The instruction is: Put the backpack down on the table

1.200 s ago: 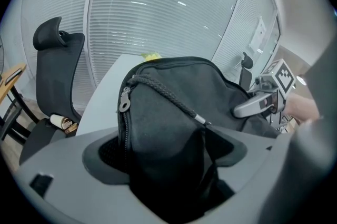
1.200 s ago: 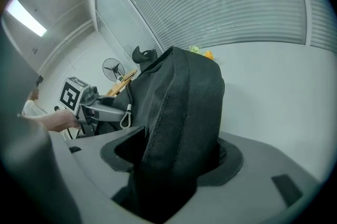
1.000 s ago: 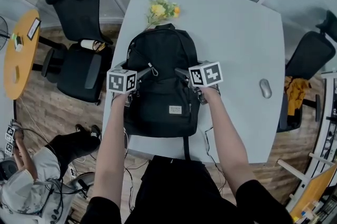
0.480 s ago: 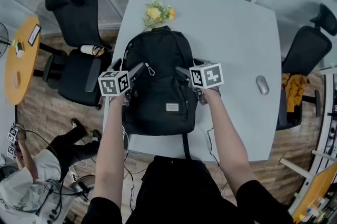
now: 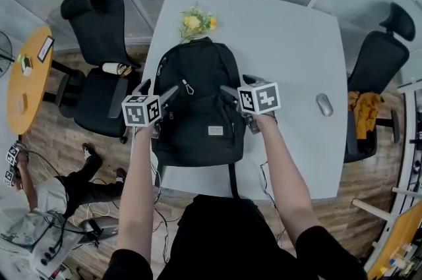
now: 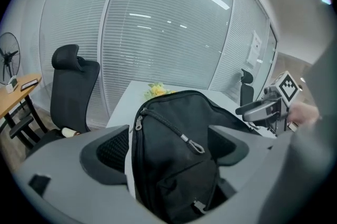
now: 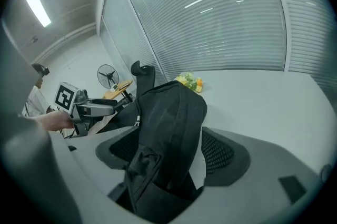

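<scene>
A black backpack [image 5: 198,101] lies flat on the white table [image 5: 290,41], front pocket up, its bottom at the near edge with a strap hanging over. My left gripper [image 5: 161,87] hovers over its left flank and my right gripper [image 5: 236,87] over its right flank. In the left gripper view the backpack [image 6: 174,165] shows between wide-spread jaws of the left gripper [image 6: 166,146], with a strip of table beside one pad. The right gripper [image 7: 168,152] also stands open around the backpack [image 7: 174,112], its pads apart from the fabric.
Yellow flowers [image 5: 196,23] lie just beyond the backpack's top. A grey mouse [image 5: 323,104] sits on the table's right side. Black office chairs stand at the left [image 5: 99,68] and right [image 5: 379,74]. A person [image 5: 46,232] crouches on the floor at lower left beside a round wooden table [image 5: 26,74].
Both grippers have lifted a little off the backpack, and the left one has drifted outward to the left. The backpack stays flat on the table.
</scene>
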`<state>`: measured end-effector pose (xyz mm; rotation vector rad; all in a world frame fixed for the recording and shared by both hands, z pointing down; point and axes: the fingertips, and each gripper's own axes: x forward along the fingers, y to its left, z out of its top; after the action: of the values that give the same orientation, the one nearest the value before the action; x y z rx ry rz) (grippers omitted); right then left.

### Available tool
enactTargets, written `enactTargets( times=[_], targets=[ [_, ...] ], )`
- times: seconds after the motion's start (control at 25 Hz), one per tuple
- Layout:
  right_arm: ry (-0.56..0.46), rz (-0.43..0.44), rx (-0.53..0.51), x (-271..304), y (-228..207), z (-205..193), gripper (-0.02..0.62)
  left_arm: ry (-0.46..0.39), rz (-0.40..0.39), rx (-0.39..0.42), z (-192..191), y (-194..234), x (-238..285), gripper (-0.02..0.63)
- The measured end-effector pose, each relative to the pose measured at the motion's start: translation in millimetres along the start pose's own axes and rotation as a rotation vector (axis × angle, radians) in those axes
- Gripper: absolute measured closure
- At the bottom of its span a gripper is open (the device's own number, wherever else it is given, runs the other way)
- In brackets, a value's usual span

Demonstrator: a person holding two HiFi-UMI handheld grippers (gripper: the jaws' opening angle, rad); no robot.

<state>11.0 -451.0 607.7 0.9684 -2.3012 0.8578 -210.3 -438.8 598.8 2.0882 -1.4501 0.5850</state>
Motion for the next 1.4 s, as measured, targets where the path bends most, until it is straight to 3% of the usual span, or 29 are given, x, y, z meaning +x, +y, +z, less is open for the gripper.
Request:
enactTargets(
  times=[0.48,0.76,1.12,1.4],
  targets=[
    [-0.071,-0.012,-0.073,-53.8,65.8,-7.2,0.236,-0.082,-0.044,0.051,-8.2,-38.8,-67.4,0.163],
    [-0.124,-0.025,-0.124,-88.6,122.2,-25.2,0.261,-0.179,-0.099,0.073,-9.8,-69.9,-124.9,0.167],
    [-0.176,-0.052,-0.141,-123.2,185.1,-64.3,0.323,-0.277,-0.176,0.029,-35.3,-102.2,-198.4,0.225],
    [-0.245,-0.036,-0.189,-151.4,226.7,-85.2,0.382,-0.32,-0.222,0.035,-57.8,-122.2,-240.9,0.313]
  ],
)
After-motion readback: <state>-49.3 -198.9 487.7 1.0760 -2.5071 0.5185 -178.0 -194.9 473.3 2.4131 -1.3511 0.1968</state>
